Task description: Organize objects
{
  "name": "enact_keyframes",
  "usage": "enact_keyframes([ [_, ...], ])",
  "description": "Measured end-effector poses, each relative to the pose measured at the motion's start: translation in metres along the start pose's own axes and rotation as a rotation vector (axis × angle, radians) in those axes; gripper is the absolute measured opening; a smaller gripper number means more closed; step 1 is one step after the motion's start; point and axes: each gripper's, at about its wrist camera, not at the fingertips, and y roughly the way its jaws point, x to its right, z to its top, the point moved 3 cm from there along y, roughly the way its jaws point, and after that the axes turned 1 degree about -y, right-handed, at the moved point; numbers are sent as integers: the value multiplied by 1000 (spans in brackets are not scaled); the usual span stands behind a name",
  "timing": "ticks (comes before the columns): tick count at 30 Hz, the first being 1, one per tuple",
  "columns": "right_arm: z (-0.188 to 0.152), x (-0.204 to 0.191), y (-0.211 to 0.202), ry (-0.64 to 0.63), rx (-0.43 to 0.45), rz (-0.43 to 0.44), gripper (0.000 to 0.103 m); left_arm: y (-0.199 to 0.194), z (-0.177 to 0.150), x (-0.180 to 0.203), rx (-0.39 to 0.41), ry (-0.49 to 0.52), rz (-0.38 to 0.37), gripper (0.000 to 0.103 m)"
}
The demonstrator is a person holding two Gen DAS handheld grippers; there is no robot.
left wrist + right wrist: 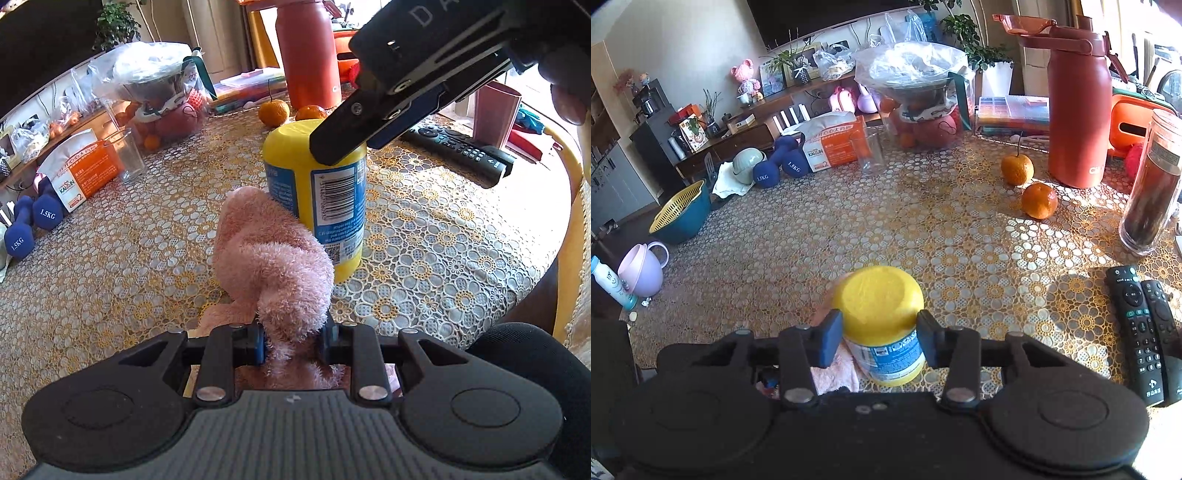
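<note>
A yellow bottle [317,195] with a blue label stands upside down on the lace-covered table [424,229]. My right gripper [880,334] is shut on the yellow bottle [881,314] near its top end; it also shows in the left wrist view [332,147], coming down from the upper right. A fluffy pink cloth [269,266] lies against the bottle's near left side. My left gripper [293,341] is shut on the pink cloth's near end. In the right wrist view a bit of the pink cloth [833,376] shows under the left finger.
Two tangerines [1027,184] and a tall red flask [1075,107] stand behind. Two black remotes [1145,325] lie at the right, a clear jar [1148,184] beyond them. A glass tumbler [127,155], an orange-white bag [79,170] and blue dumbbells [33,221] sit at the left.
</note>
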Motion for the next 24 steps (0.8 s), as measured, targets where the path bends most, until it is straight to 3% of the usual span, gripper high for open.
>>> enact_keyframes([
  [5, 5, 4, -8, 7, 22, -9, 46, -25, 1, -10, 46, -32, 17, 25],
  [14, 12, 5, -2, 35, 25, -11, 45, -69, 39, -5, 202, -38, -11, 25],
  [24, 12, 4, 2, 14, 29, -30, 37, -32, 40, 6, 134, -4, -1, 25],
])
